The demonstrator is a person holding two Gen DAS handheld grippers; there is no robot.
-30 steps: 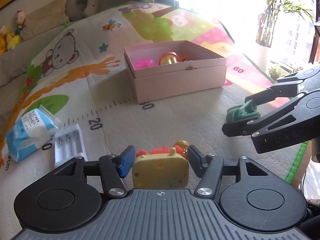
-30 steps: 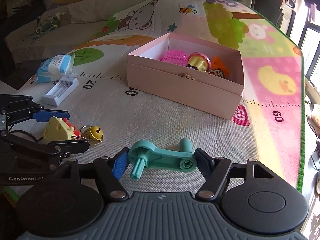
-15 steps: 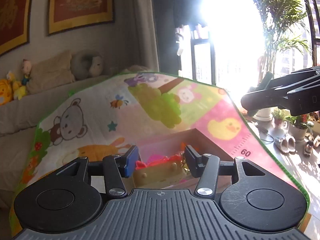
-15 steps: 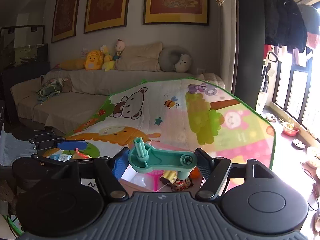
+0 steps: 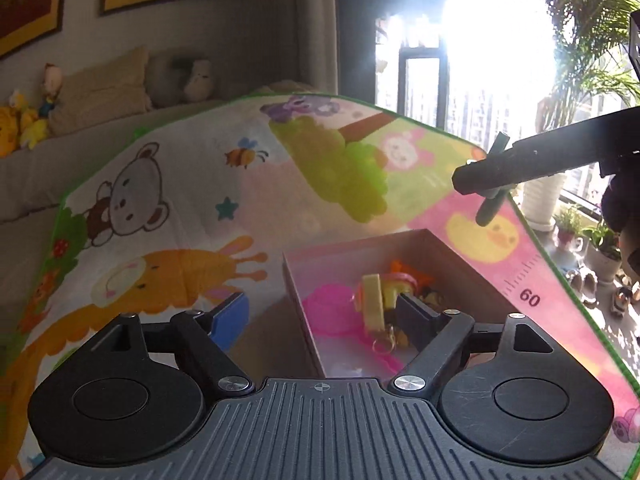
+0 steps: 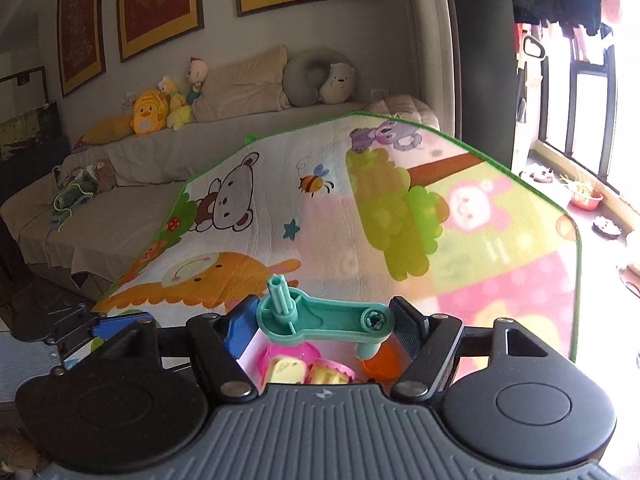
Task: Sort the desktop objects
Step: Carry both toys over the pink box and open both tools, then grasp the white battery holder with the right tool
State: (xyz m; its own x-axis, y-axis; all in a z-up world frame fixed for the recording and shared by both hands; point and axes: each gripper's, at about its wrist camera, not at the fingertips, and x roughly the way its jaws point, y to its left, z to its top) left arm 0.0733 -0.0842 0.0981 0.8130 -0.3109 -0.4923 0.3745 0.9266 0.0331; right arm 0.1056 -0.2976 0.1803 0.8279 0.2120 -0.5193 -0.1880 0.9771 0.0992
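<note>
1. The left gripper (image 5: 322, 316) has its fingers spread wide apart, with nothing clamped between them. Its blue-padded finger (image 5: 231, 318) sits outside the pink box (image 5: 298, 280), over the play mat (image 5: 180, 200), while its dark finger (image 5: 416, 320) reaches over the box interior.

2. The yellow cheese-shaped toy (image 5: 374, 300) stands on edge just beside the dark finger, inside the box area; whether it touches the pad, or has come to rest on the box floor, cannot be told. A small key ring (image 5: 382, 344) hangs below it.

3. Around the toy, in the same box, lie a pink mesh ball (image 5: 326, 312) and some orange and red pieces (image 5: 408, 278).

4. The right gripper (image 6: 320, 322) is clamped on a teal crank handle (image 6: 324, 318), which lies crosswise between the pads: its round hub with an upright peg is against the blue pad, its smaller end against the dark pad, with a short stub pointing down.

5. In the left wrist view, the right gripper (image 5: 476, 178) shows from the side, raised above the far right corner of the box, the teal piece (image 5: 492, 196) sticking out above and below its fingers.

6. Below the crank in the right wrist view are the pink ball (image 6: 288, 350), the cheese toy (image 6: 286, 370) and an orange piece (image 6: 380, 360).

7. The mat is drawn with a bear, a giraffe, a bee and numbered ruler marks.
</note>
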